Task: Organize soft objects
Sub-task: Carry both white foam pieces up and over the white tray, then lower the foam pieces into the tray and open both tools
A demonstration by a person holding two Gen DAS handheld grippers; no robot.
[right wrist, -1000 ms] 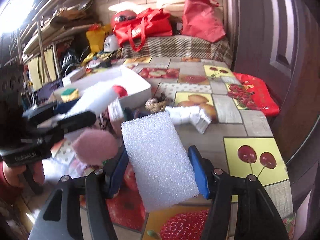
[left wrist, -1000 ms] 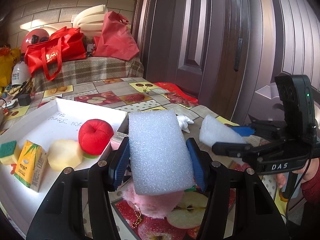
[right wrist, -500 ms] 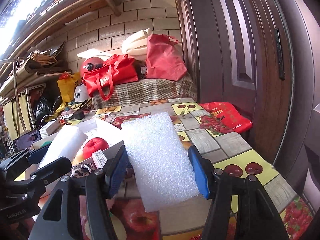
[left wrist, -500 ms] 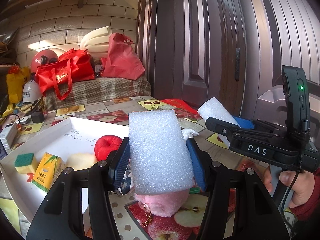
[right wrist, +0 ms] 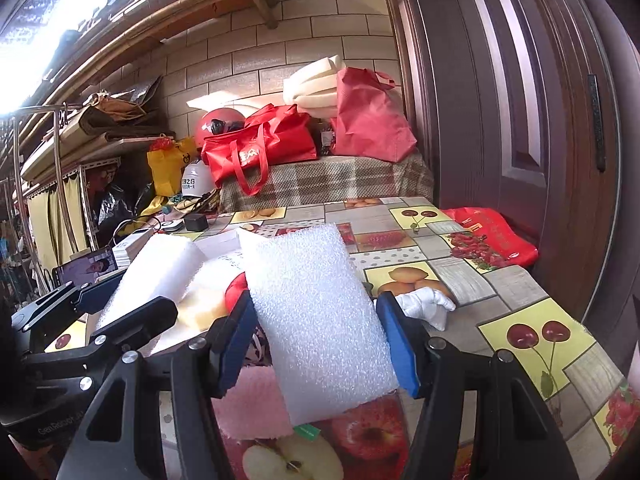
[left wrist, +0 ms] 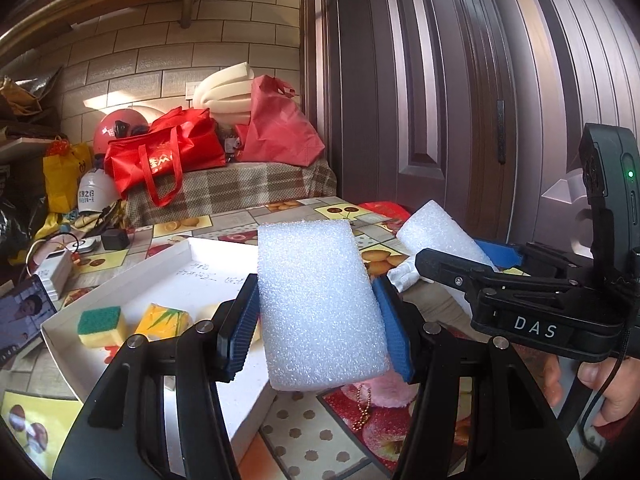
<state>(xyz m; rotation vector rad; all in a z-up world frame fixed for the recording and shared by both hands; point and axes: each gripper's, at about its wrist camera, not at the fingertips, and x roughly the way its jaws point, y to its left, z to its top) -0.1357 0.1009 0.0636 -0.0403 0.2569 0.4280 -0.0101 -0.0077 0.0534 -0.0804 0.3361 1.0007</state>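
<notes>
Jaws of both grippers, left gripper [left wrist: 316, 312] and right gripper [right wrist: 320, 332], each clench a white foam block [left wrist: 320, 304].

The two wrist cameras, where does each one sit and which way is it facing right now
Left wrist: sits on the left gripper, faces along the table to the white tray; the right gripper and a hand show.
Right wrist: sits on the right gripper, faces the brick wall; the left gripper shows.
Shared: red bags, each gripper's foam block.
</notes>
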